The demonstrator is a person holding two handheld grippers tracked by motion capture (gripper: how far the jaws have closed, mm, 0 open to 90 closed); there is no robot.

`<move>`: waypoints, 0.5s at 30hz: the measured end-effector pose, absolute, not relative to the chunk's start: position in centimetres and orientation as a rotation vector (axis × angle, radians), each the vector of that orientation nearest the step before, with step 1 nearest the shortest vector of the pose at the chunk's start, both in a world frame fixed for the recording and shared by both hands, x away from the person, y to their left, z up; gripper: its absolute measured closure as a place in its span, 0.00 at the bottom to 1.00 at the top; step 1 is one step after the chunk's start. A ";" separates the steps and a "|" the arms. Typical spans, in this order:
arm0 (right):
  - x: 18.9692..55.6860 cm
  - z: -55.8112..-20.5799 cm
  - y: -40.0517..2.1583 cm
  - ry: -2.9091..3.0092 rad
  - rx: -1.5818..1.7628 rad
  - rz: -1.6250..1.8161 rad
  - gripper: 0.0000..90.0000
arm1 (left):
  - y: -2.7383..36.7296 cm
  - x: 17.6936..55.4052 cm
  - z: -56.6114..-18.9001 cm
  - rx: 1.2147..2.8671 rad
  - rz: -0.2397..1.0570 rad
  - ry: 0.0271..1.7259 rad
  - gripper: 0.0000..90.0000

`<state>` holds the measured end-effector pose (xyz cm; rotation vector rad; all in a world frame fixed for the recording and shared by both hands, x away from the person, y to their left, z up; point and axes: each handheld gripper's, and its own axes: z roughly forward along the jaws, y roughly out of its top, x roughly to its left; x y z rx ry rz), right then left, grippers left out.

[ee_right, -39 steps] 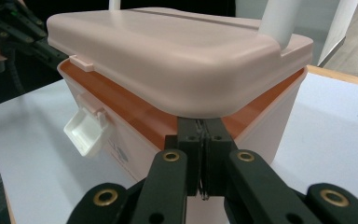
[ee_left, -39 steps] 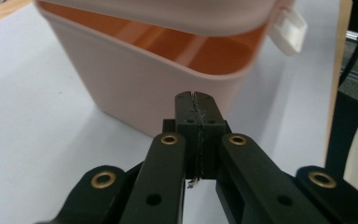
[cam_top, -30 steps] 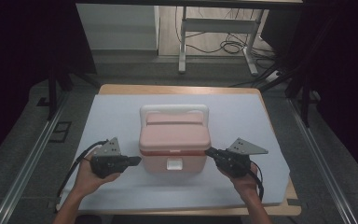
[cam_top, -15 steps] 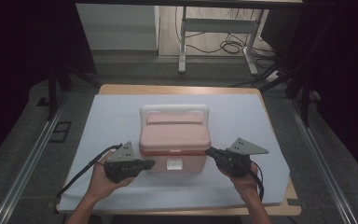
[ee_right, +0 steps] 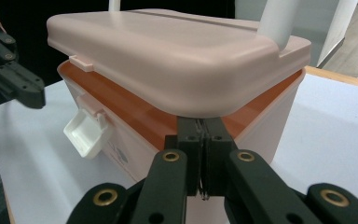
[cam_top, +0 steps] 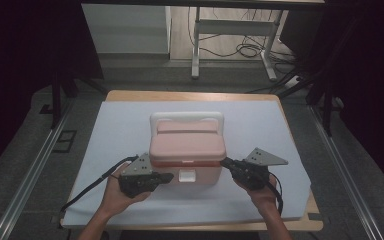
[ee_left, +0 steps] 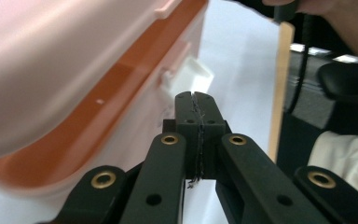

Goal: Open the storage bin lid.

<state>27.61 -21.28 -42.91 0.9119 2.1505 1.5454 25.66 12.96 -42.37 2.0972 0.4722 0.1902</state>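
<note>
- Since the earlier frames, the left gripper [cam_top: 167,177] has been carried in across the white mat [cam_top: 120,130] towards the pink box [cam_top: 187,145], from well off its left side to just beside its front left corner; the right gripper [cam_top: 223,162] has been kept where it was.
- In the high view the pink box is seen near the middle of the white mat, with its white handle [cam_top: 186,117] lying at the twelve o'clock side of the lid and its white latch [cam_top: 187,175] hanging at the six o'clock side.
- The box lid [ee_right: 177,51] is seen resting slightly raised, so that an orange rim [ee_right: 140,114] is shown beneath it.
- The left gripper is held at about eight o'clock of the box, its tip pointed towards three o'clock, just short of the white latch.
- In the left gripper view its jaws are shown pressed together with nothing between them, and the white latch [ee_left: 193,74] is seen just beyond the tip.
- The right gripper is held at about four o'clock of the box, pointed towards ten o'clock.
- In the right gripper view its jaws are also shown together, empty, with the tip set right under the overhanging edge of the lid at the box corner; contact cannot be told.
- The wooden table [cam_top: 190,95] is seen under the mat.
</note>
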 end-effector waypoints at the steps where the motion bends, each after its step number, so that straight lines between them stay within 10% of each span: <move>1: 27.6 -42.9 -21.3 2.150 0.912 1.545 0.98 | 12.9 25.7 -42.4 2.099 0.193 0.474 1.00; 15: 27.7 -43.0 -21.3 2.152 0.911 1.544 0.98 | 10.0 25.6 -42.4 2.128 0.221 0.431 1.00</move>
